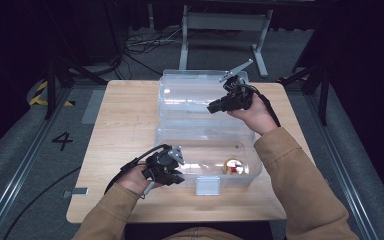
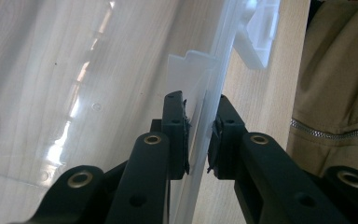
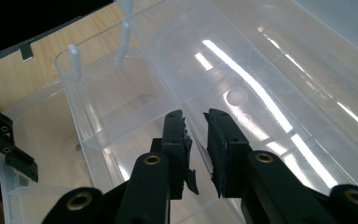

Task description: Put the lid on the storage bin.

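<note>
Both grippers work on a clear plastic box (image 1: 207,150) at mid-table

The left gripper (image 1: 176,176) has its jaws clamped on the box's near left wall (image 2: 200,140), one pad each side. The right gripper (image 1: 215,107) grips the edge of the raised lid (image 1: 200,97) at the far right. A small gold and red object (image 1: 233,166) lies in the near right of the box, on the wooden table (image 1: 125,125)

left gripper (image 1: 172,167) sits near-left, jaws almost shut; right gripper (image 1: 215,106) reaches far right, jaws nearly shut too, both forearms bent inward.
</note>
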A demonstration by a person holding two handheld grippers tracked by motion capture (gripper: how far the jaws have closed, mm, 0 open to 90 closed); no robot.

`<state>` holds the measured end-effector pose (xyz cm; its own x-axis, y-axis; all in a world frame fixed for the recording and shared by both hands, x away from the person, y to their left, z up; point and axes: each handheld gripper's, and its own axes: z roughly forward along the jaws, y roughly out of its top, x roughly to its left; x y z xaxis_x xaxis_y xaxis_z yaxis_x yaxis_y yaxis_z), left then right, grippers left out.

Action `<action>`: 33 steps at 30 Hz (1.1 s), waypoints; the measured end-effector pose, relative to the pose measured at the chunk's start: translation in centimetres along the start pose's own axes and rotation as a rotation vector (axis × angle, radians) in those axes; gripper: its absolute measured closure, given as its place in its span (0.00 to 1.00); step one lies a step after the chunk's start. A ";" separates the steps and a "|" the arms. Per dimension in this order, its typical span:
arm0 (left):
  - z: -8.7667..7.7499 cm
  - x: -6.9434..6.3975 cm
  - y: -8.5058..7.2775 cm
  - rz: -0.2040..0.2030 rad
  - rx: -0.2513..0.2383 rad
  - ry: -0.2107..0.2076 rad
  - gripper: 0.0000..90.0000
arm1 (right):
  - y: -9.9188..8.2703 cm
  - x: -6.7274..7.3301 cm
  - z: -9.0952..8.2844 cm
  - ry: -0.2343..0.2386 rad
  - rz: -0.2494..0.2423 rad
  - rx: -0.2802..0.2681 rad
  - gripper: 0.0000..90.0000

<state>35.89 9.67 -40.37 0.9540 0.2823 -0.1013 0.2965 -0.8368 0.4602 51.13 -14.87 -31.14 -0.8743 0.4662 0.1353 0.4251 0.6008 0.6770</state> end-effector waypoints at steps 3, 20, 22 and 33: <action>0.0 0.0 0.0 0.004 -0.001 0.000 0.88 | 0.0 0.2 -0.1 -0.005 -0.002 0.003 0.87; 0.0 0.0 -0.2 -0.002 -0.012 0.004 0.88 | -0.2 1.7 -0.7 -0.022 -0.057 0.007 0.88; 0.0 0.0 -0.2 -0.003 -0.013 0.004 0.88 | -0.2 1.9 -0.8 -0.018 -0.058 0.008 0.88; 0.0 0.0 -0.2 -0.006 -0.016 0.001 0.88 | -0.5 2.9 -1.3 -0.010 -0.082 0.006 0.89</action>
<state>35.84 9.82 -40.46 0.9522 0.2875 -0.1035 0.3014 -0.8277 0.4734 48.07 -14.69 -30.18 -0.9041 0.4212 0.0722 0.3531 0.6412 0.6813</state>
